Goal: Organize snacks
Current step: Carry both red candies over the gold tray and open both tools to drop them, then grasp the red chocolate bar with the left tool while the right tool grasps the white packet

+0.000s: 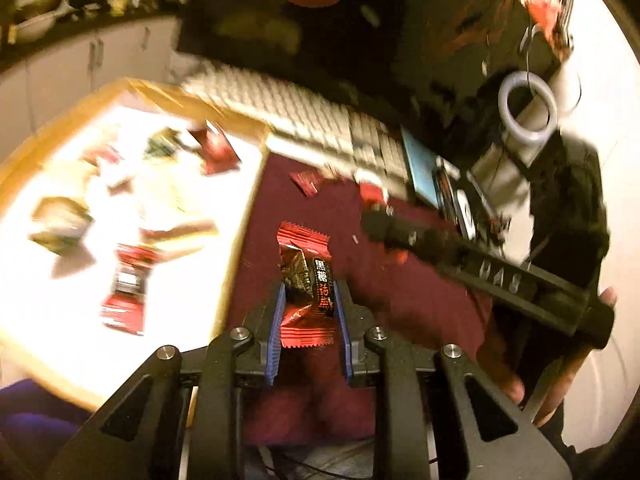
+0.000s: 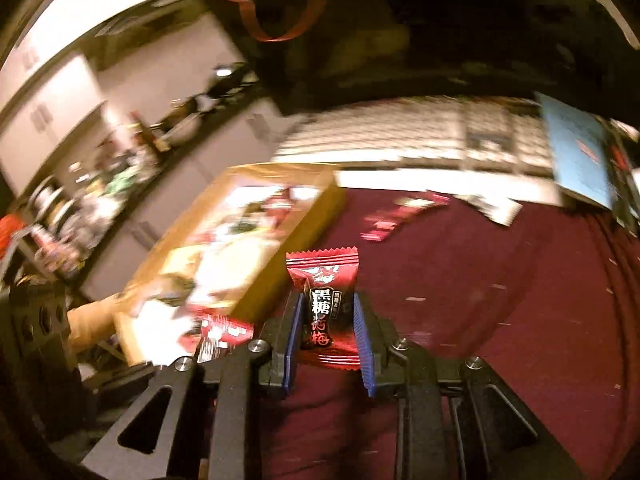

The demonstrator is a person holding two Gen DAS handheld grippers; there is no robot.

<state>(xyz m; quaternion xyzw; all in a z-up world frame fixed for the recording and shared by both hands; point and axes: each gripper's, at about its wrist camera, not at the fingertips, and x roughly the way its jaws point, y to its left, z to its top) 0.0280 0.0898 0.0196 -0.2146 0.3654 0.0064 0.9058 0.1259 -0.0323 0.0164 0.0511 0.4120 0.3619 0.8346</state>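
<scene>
My left gripper (image 1: 308,292) is shut on a red and black candy packet (image 1: 306,280) and holds it above the dark red cloth (image 1: 400,312), beside the wooden tray (image 1: 240,216). The tray holds several snack packets (image 1: 124,288). My right gripper (image 2: 326,308) is shut on a like red candy packet (image 2: 326,312), held above the cloth (image 2: 520,300) right of the tray (image 2: 288,256). The right gripper also shows in the left wrist view (image 1: 372,212) as a black bar. Loose red packets (image 1: 310,182) lie on the cloth near the keyboard.
A white keyboard (image 1: 304,120) lies behind the cloth, also in the right wrist view (image 2: 420,136). A blue book (image 2: 580,152) and a tape roll (image 1: 528,108) sit at the right. Kitchen cabinets (image 2: 60,112) and a cluttered counter stand at the left.
</scene>
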